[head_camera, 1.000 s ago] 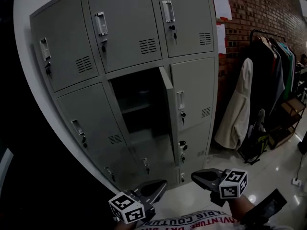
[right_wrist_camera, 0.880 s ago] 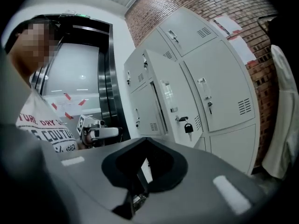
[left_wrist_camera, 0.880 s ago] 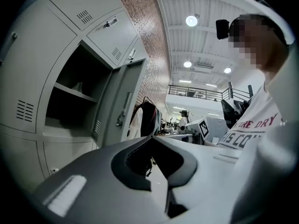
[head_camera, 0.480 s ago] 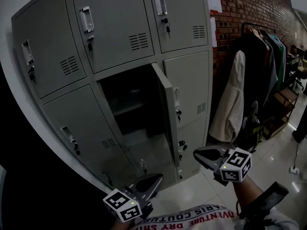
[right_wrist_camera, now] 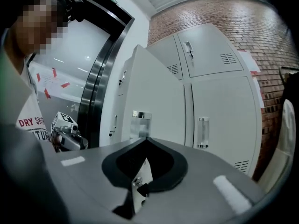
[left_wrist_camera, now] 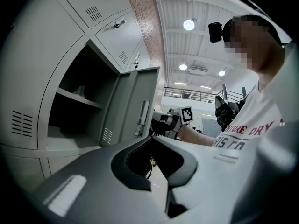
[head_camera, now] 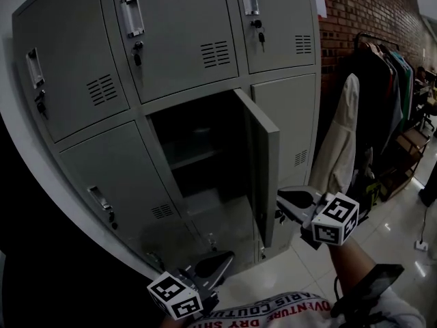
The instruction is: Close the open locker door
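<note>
The grey locker bank (head_camera: 171, 53) fills the head view. One middle door (head_camera: 263, 156) stands open, hinged at its right, with the dark compartment (head_camera: 198, 149) and a shelf behind it. My right gripper (head_camera: 281, 198) is shut and empty. Its tips sit by the outer face of the door near its lower free edge; contact cannot be told. The right gripper view shows the door's (right_wrist_camera: 149, 101) outer face and handle (right_wrist_camera: 140, 122) straight ahead of the right gripper (right_wrist_camera: 145, 139). My left gripper (head_camera: 222, 258) hangs low below the opening, shut and empty, as the left gripper (left_wrist_camera: 150, 138) in its own view faces the door (left_wrist_camera: 135, 111).
A clothes rack (head_camera: 372, 108) with hanging coats stands right of the lockers against a brick wall (head_camera: 362, 12). Glossy floor tiles (head_camera: 399, 231) lie at the lower right. Closed locker doors with keys surround the open one.
My right gripper has risen and moved left up to the open door. The view has come closer to the lockers. The left gripper has hardly moved.
</note>
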